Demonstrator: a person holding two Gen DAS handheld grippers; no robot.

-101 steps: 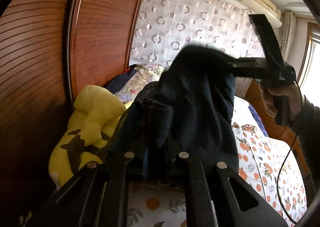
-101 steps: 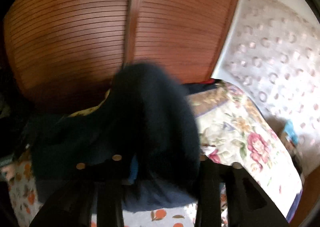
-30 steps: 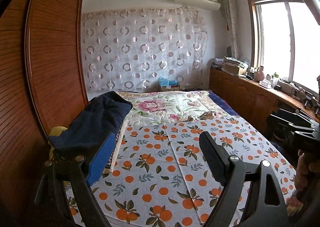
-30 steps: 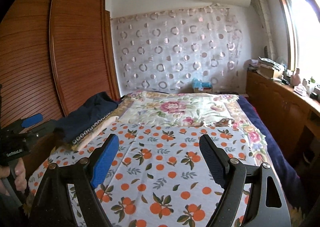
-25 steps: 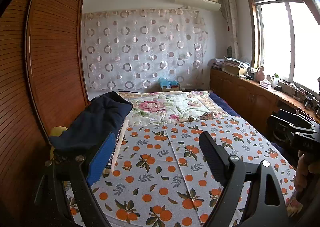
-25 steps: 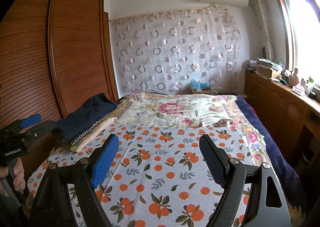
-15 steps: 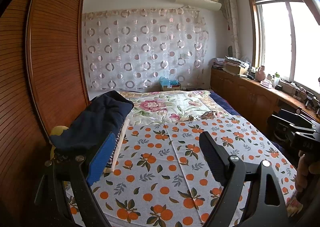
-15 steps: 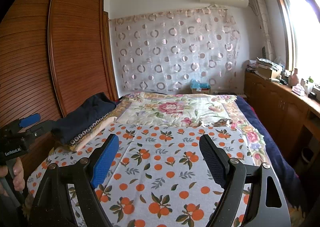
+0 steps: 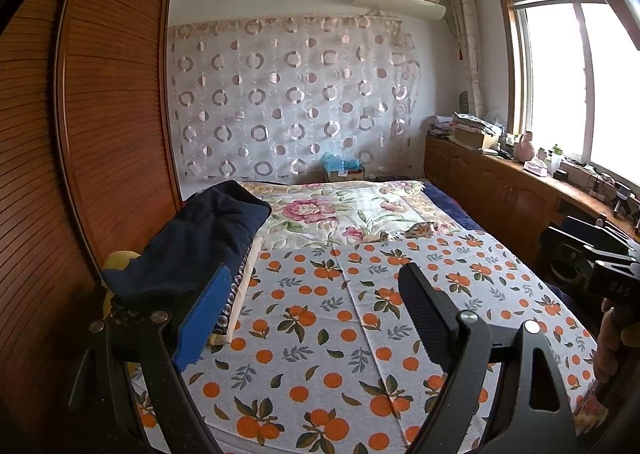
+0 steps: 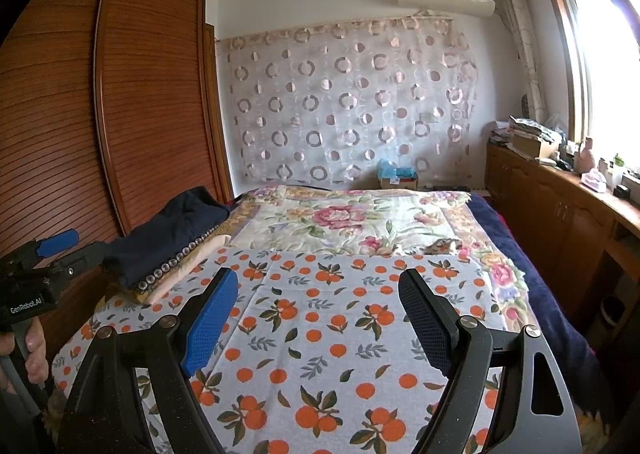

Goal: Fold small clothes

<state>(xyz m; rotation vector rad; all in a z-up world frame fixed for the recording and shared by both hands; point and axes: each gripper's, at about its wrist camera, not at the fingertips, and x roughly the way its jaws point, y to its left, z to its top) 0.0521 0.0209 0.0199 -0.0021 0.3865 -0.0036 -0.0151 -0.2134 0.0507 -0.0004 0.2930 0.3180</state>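
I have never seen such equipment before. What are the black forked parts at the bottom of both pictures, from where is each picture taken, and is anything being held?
There is no robot. A person holds a handheld two-finger gripper in each hand, and each has a camera looking forward along its fingers. One picture comes from the left gripper, the other from the right gripper. Each also shows the other at its edge. Both stand open and hold nothing.

On the orange-patterned white bedsheet nothing lies between the fingers. The folded dark navy garment rests on a cream folded cloth at the bed's left edge, beside the brown slatted wooden wardrobe. A floral quilt lies farther back.
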